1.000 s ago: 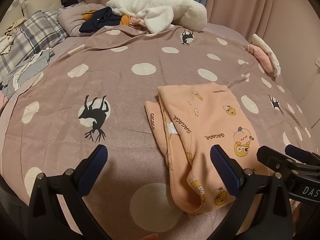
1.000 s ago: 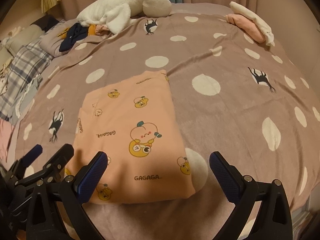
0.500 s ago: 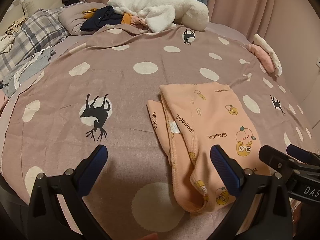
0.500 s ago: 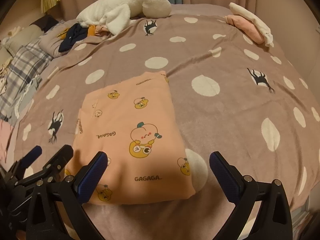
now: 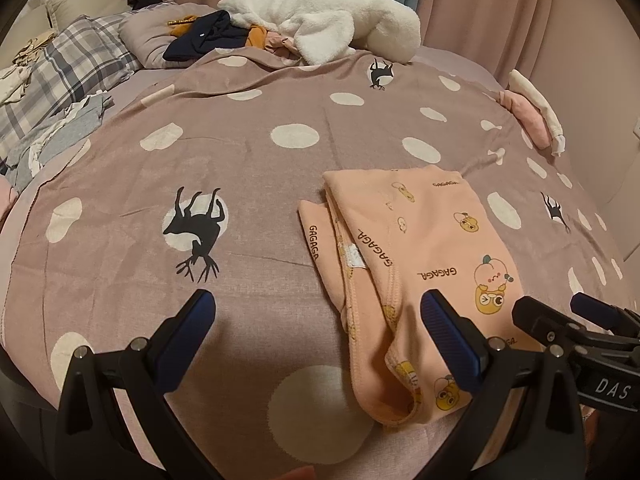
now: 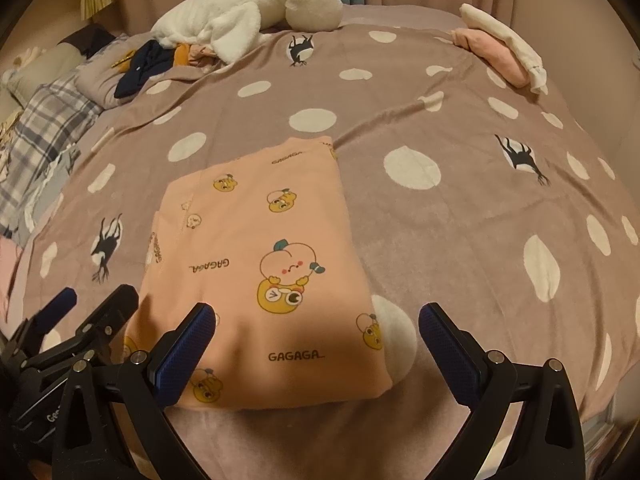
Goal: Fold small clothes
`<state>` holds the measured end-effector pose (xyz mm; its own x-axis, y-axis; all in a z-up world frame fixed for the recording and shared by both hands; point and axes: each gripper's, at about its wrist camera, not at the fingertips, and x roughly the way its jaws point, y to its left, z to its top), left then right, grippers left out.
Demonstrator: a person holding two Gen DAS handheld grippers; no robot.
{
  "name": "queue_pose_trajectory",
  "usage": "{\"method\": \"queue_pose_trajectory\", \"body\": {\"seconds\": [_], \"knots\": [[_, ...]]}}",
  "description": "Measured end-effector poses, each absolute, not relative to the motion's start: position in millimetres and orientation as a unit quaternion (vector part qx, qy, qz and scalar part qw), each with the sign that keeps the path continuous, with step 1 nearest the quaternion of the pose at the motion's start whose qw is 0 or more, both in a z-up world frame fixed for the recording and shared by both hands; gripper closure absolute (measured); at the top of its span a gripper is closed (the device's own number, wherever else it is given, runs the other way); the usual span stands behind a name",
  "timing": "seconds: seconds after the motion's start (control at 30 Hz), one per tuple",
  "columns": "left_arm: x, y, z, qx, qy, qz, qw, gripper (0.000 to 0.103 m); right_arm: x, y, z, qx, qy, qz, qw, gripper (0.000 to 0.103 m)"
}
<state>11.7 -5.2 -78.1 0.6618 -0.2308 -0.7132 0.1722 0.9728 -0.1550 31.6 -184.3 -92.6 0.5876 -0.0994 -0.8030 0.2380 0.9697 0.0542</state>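
Observation:
A small peach garment [image 6: 264, 264] with cartoon prints and "GAGAGA" lettering lies folded into a rough rectangle on the bed near its front edge. In the left wrist view the same peach garment [image 5: 408, 264] shows layered edges along its left side. My left gripper [image 5: 318, 340] is open, hovering above the blanket just left of the garment's near corner, its right finger over the cloth. Over the garment's near edge my right gripper [image 6: 316, 348] stands open with nothing between its fingers. Each gripper shows at the edge of the other's view.
A mauve blanket [image 5: 240, 184] with white dots and black deer covers the bed. A white fleece [image 5: 320, 20] and dark clothes [image 5: 200, 38] are heaped at the back. Folded pink and white clothes [image 6: 500, 48] sit far right. Plaid fabric [image 5: 60, 76] lies left.
Both grippers have drifted slightly towards the garment, which appears a little larger and nearer. Both stay open; the garment has not moved.

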Motion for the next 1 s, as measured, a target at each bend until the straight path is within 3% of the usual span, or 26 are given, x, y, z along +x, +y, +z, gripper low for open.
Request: {"method": "queue_pose_trajectory", "body": {"seconds": [1.0], "knots": [[12.8,-2.1,-79.8,-0.025,0.403,-0.106,0.909,0.0,34.4,-184.2,-95.8,0.075,0.455,-0.093,0.882,0.002]]}}
